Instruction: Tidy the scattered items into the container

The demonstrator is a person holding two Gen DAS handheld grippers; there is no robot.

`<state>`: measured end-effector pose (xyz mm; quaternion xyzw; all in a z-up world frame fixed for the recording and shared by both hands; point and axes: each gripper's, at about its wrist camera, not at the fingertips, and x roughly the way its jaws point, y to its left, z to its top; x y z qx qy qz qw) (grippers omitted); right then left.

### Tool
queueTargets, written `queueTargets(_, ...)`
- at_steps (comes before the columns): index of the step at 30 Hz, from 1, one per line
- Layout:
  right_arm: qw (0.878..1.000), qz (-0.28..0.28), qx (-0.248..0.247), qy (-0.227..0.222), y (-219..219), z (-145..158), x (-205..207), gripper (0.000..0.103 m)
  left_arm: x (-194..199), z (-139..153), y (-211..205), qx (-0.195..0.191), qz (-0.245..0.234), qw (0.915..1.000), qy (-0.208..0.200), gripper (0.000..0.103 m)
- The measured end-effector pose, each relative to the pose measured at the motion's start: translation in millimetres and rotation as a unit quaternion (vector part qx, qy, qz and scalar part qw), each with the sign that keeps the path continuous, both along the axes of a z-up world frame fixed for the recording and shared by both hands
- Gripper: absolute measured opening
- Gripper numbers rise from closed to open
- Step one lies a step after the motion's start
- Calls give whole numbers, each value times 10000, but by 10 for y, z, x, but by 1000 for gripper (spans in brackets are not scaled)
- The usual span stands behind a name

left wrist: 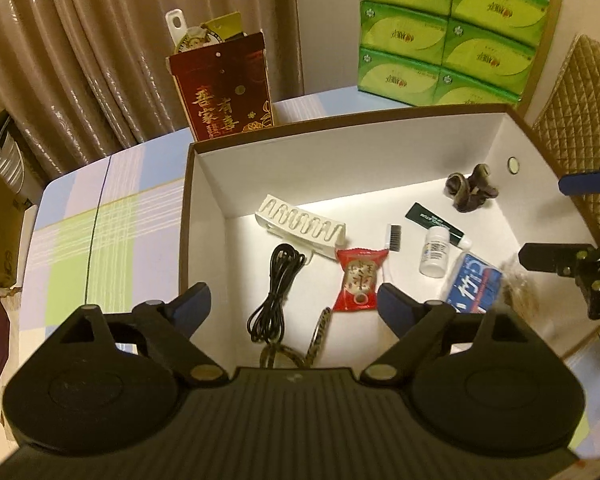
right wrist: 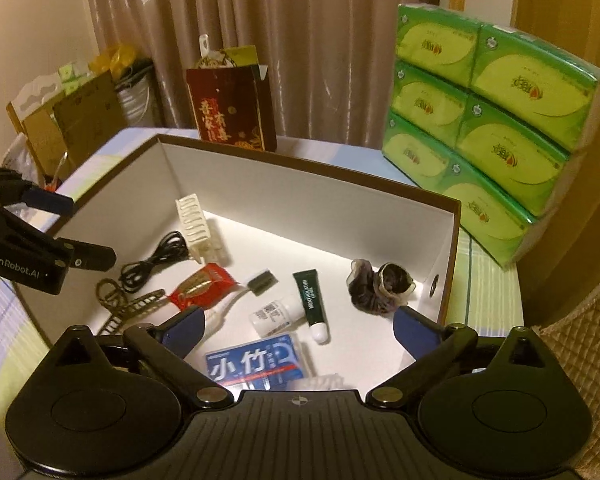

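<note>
**Kid:** Box (left wrist: 188,216) first! Where is it?

**Friend:** Under both tools. It is big, white inside, brown on the rim. It sits on a checked surface (left wrist: 100,216).

**Kid:** What is the left tool (left wrist: 294,304) doing?

**Friend:** Its blue fingers (left wrist: 192,308) are spread wide. Nothing is between them. It hangs over the near left part of the box.

**Kid:** What lies in front of it?

**Friend:** A black cable (left wrist: 274,292) is just ahead, on the box floor. Past the cable is a white comb-like clip (left wrist: 300,226). Right of the cable is a red candy pack (left wrist: 360,284). A spotted hair band (left wrist: 320,334) lies close under the tool.

**Kid:** And more to the right?

**Friend:** A small brush (left wrist: 394,236), then a white bottle (left wrist: 434,250), with a dark green tube (left wrist: 434,222) beside it. A blue packet (left wrist: 474,288) is near the left tool's right finger.

**Kid:** What about the right tool (right wrist: 300,322)?

**Friend:** It is open wide too, and holds nothing. The blue packet (right wrist: 256,360) lies right under it. The white bottle (right wrist: 274,316) and green tube (right wrist: 310,292) touch, just ahead of it.

**Kid:** And far right?

**Friend:** A dark scrunchie (right wrist: 380,284) sits by the box's right wall, ahead of the right finger. Behind the box stand a red gift box (right wrist: 232,112) and green tissue packs (right wrist: 484,120).
</note>
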<state>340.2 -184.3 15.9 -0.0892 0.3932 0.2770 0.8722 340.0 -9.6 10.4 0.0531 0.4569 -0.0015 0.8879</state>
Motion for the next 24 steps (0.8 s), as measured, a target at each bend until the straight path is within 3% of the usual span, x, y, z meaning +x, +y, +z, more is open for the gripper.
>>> queueTargets(10,9981,-533,292,106,-36,121,-332,101,-401,279,7,-2,219,9992,-331,88)
queueTargets(18,9950,-763,608,206,-56,222,-679,101,-775,397,-10,-9,293,9984,-483,95)
queueTargets(24,9963,-733,432,111,25,304,-989,101,-1079,424,-8,-54,283,9983,-506,95)
